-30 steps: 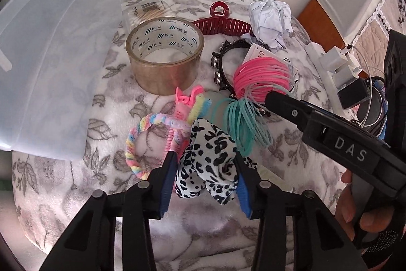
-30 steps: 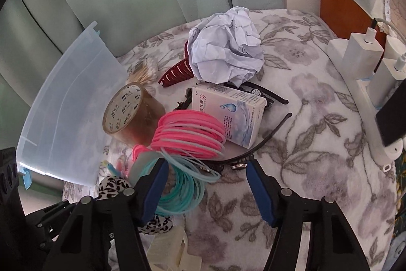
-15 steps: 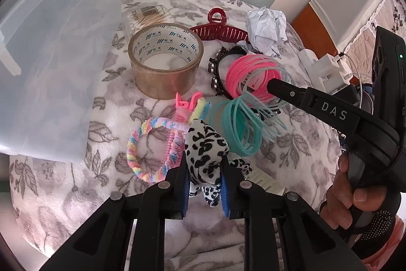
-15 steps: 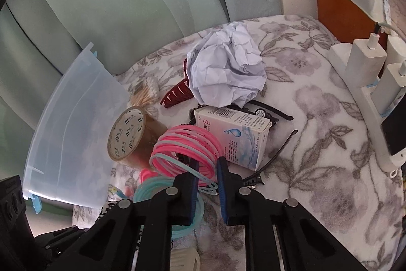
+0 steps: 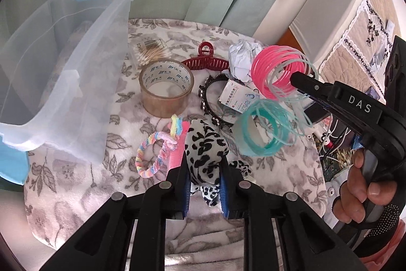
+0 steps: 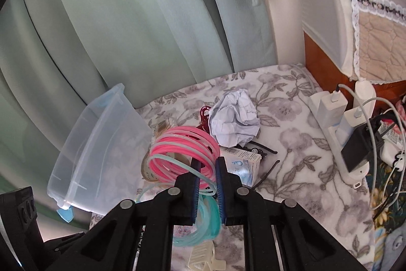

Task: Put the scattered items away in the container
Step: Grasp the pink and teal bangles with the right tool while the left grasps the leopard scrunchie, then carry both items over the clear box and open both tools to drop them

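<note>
My left gripper (image 5: 205, 175) is shut on a black-and-white leopard scrunchie (image 5: 204, 149) and holds it just above the floral blanket. My right gripper (image 6: 208, 170) is shut on a bundle of pink and teal rubber bangles (image 6: 181, 159); it also shows in the left wrist view (image 5: 275, 73), lifted off the blanket with the teal loops (image 5: 264, 131) hanging below. The clear plastic container (image 5: 58, 73) stands at the left, also in the right wrist view (image 6: 99, 156).
On the blanket lie a tape roll (image 5: 166, 90), red hair claw (image 5: 205, 62), cotton swabs (image 5: 152, 55), crumpled paper (image 6: 234, 122), small white box (image 6: 242, 164), black studded headband (image 5: 210, 100), rainbow hair tie (image 5: 154, 154), cream clip (image 6: 203, 258). A power strip with chargers (image 6: 337, 133) is at right.
Both grippers closed from open: left on the scrunchie, right on the bangles. Both have since risen and pulled back, lifting their items; the container now shows more fully.
</note>
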Demonstrator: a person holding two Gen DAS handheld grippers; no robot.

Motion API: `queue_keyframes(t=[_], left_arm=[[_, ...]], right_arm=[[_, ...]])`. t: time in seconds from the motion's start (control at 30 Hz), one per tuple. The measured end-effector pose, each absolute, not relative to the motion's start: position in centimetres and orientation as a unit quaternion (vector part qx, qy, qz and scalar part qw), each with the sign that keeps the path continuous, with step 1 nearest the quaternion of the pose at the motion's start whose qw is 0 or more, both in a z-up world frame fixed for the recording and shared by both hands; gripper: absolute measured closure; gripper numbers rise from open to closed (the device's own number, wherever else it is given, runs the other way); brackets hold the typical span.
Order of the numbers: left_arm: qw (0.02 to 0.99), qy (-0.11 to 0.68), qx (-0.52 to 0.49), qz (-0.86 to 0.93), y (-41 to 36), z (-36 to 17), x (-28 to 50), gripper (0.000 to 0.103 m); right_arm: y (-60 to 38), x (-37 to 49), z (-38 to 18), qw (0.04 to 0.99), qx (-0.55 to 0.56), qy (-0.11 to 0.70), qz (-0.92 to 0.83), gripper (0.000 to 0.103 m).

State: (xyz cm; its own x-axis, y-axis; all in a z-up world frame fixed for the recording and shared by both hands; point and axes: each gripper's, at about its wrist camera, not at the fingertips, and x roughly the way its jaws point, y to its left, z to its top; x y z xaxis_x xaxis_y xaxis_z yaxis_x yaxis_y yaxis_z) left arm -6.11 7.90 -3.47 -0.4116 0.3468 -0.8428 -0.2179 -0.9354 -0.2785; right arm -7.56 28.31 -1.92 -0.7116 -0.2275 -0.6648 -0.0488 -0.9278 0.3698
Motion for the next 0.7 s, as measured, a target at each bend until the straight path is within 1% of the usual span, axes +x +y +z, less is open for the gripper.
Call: queue_keyframes(t=[0.37, 0.6, 0.7], left_arm=[[0.173, -0.087, -0.448, 0.873, 4.9, 1.9, -5.1, 0.084], [0.151, -0.111, -0.403, 0.896, 1.8, 4.5, -4.3, 0.084], [0.137, -0.119, -0.386, 0.904, 0.0, 5.5, -4.2, 0.084]], right_arm=[[27.1, -5.6, 4.7, 0.058, 0.312, -0.157, -0.935, 0.090], [23.9, -5.8, 8.6, 0.084, 0.279, -0.126, -0.948, 0.090], [22.2, -6.3, 9.7, 0.111, 0.276, -0.131, -0.946, 0.090]])
